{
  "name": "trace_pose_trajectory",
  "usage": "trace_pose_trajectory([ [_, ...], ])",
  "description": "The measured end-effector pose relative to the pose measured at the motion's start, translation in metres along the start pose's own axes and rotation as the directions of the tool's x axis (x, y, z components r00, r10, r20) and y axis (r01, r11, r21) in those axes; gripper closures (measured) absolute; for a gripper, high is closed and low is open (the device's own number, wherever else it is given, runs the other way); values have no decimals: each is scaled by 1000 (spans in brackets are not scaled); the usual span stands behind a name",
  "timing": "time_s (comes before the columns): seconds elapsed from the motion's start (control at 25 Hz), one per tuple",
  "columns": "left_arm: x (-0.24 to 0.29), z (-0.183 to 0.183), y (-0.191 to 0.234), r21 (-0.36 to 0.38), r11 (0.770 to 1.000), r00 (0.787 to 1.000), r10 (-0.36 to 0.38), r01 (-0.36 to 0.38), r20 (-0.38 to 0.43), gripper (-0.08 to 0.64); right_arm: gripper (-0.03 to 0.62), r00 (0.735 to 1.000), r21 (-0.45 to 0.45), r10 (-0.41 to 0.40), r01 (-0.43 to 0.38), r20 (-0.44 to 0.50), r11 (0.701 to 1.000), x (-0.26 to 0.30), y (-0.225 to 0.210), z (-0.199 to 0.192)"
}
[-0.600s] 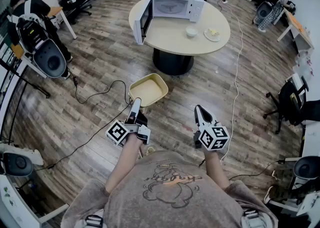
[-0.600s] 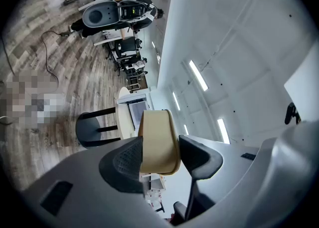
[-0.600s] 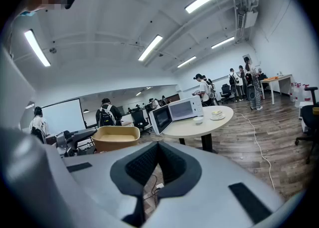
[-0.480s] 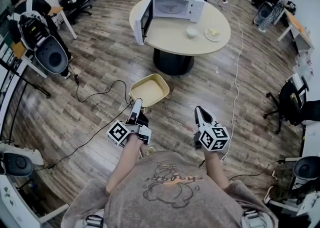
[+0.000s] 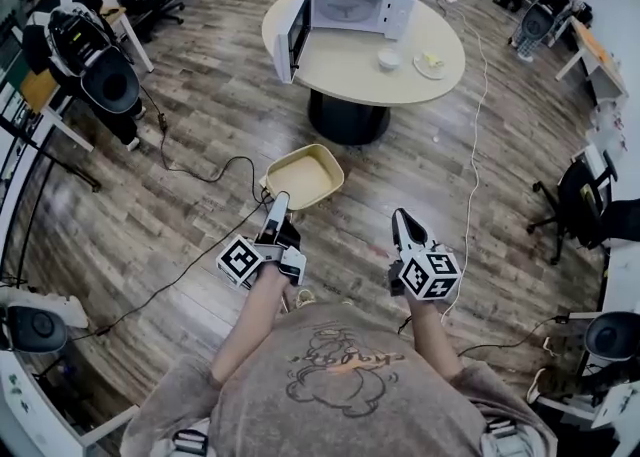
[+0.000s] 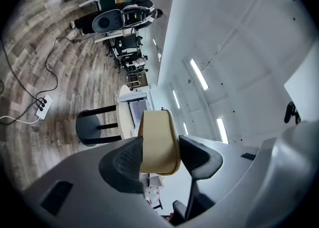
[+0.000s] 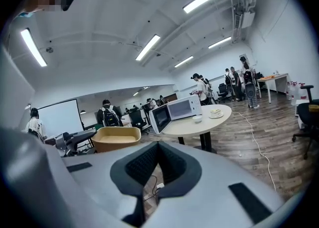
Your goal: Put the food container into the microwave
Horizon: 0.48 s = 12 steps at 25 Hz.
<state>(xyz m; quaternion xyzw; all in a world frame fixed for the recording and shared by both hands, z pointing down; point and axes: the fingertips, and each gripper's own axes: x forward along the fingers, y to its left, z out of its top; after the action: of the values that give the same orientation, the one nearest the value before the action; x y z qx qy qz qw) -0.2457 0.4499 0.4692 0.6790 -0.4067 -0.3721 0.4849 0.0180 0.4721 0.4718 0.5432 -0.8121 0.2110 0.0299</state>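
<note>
The tan food container point(image 5: 303, 175) hangs above the wooden floor, held by its near rim in my left gripper point(image 5: 280, 201). In the left gripper view the container point(image 6: 159, 137) sits on edge between the two dark pads point(image 6: 126, 161), which press on it. My right gripper point(image 5: 398, 217) is level with the left one, to its right, shut and empty; its pads point(image 7: 144, 164) meet. The white microwave point(image 5: 355, 7) stands on the round beige table point(image 5: 350, 70) ahead, its door point(image 5: 290, 43) swung open to the left. The right gripper view shows the microwave point(image 7: 180, 108) and the container point(image 7: 115, 137).
A small bowl point(image 5: 388, 60) and a plate point(image 5: 431, 66) sit on the table right of the microwave. A black cable point(image 5: 200, 170) and a white cable point(image 5: 472, 185) cross the floor. Chairs and equipment point(image 5: 100, 80) stand at the left, an office chair point(image 5: 585, 207) at the right.
The whole view has shifted slightly, and the equipment at the far left sits higher in the picture. The container stays in the left gripper; the right gripper stays shut beside it.
</note>
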Motion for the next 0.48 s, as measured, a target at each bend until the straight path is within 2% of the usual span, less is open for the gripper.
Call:
trace_pose_trajectory([
  [0.16, -3, 10, 3, -1, 1000, 1000, 16, -16, -23, 321, 592, 1000, 0, -19, 19, 0, 1000, 2, 10, -4],
  [0.48, 6, 22, 10, -13, 999, 996, -40, 40, -82, 321, 592, 999, 2, -41, 41, -12, 999, 5, 22, -26],
])
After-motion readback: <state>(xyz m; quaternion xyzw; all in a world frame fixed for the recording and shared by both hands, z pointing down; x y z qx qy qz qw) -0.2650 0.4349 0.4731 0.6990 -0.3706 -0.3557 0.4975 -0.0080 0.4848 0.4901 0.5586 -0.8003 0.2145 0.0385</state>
